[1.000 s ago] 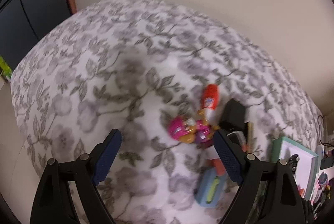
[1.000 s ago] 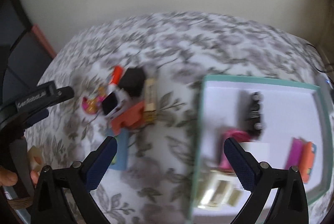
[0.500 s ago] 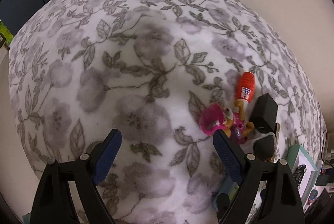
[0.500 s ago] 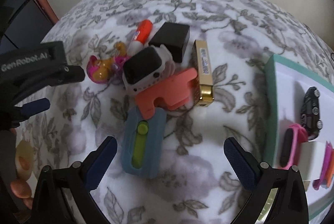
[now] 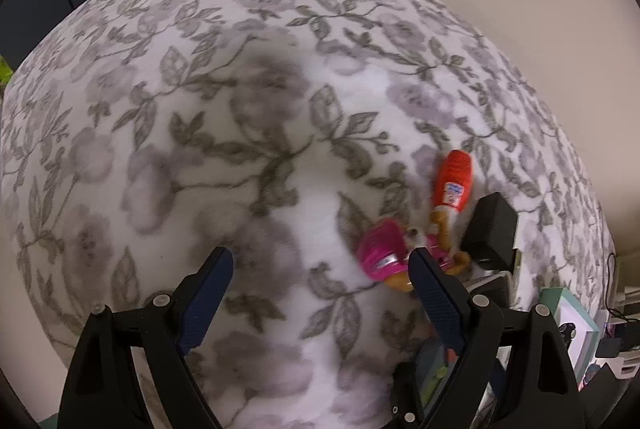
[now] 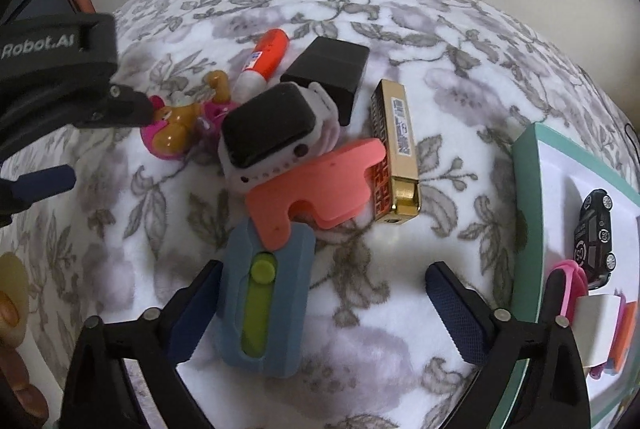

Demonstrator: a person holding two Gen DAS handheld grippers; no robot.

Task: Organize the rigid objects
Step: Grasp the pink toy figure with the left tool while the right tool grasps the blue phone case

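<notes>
Both the left gripper (image 5: 320,285) and right gripper (image 6: 324,301) hang spread wide, holding nothing. A coral clip (image 6: 316,189) overlaps the blue cutter (image 6: 264,305) and the smartwatch (image 6: 272,133).

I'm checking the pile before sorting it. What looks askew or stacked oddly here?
The coral plastic piece lies tilted across others: one end overlaps the blue case, and it leans against the smartwatch and gold box. Everything else lies loose on the floral blanket, outside the teal tray.

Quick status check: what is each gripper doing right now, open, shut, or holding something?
Left gripper: open, holding nothing, above the floral blanket.
Right gripper: open, holding nothing; the blue case with the green slider lies by its left finger.
</notes>
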